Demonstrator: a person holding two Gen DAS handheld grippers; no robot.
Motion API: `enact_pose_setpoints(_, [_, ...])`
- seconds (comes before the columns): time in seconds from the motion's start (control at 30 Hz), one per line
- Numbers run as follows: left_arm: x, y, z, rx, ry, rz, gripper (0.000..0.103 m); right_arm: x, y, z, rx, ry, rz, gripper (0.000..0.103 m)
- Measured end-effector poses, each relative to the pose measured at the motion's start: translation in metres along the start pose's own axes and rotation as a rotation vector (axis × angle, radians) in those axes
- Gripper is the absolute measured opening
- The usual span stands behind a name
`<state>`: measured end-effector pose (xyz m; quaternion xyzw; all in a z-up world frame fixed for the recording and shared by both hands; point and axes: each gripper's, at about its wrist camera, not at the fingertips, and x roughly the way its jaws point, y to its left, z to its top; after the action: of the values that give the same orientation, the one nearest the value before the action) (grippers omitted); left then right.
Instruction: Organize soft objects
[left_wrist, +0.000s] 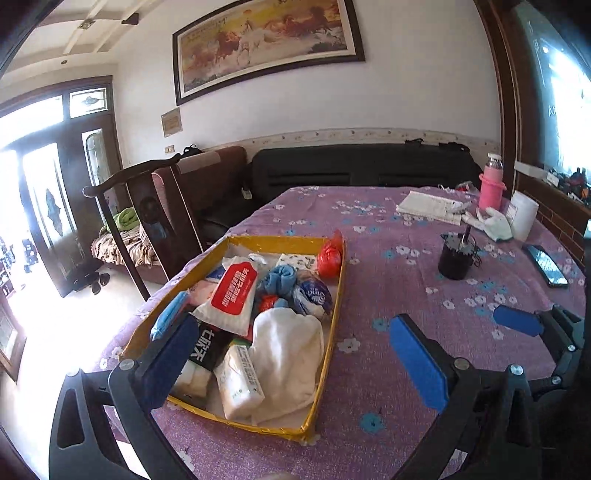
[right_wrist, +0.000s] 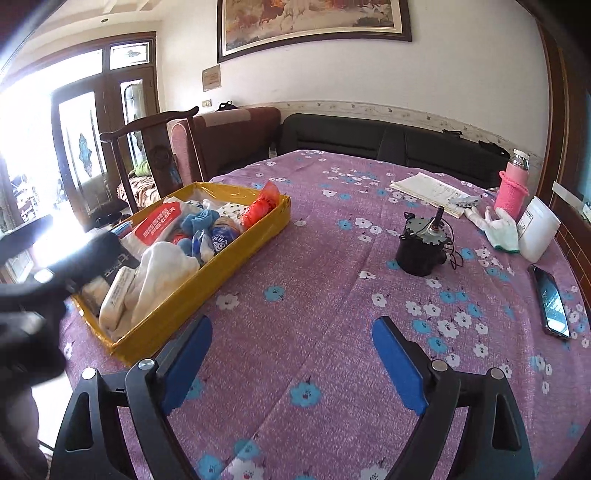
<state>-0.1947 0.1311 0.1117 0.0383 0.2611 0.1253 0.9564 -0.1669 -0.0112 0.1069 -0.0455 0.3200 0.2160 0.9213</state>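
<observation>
We judge the sorting nearly done: the soft objects (left_wrist: 284, 332) lie piled in the yellow tray (left_wrist: 334, 321) on the surface (right_wrist: 314, 258), both the left tongs (left_wrist: 295, 354) and right tongs (right_wrist: 291, 354) spread apart and empty, leaving perhaps only the white glove (right_wrist: 500, 229).

Purple floral tablecloth (right_wrist: 314, 258), black motor (right_wrist: 421, 247) near its middle, pink bottle (right_wrist: 511, 192), white glove (right_wrist: 498, 225), papers (right_wrist: 432, 192), white jar (right_wrist: 537, 230), phone (right_wrist: 552, 301) at right edge, framed painting (left_wrist: 266, 44) on wall.
</observation>
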Motion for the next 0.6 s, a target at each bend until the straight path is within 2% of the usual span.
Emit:
enact_pose_setpoints(0.23, [0.006, -0.005, -0.004, -0.009, 0.048, -0.003, 0.103, 0.0, 0.0, -0.008, -0.028, 0.016, -0.014, 0.092])
enact_pose_setpoints(0.6, [0.024, 0.012, -0.01, -0.07, 0.118, -0.028, 0.103, 0.011, 0.011, -0.009, -0.057, 0.055, -0.013, 0.093])
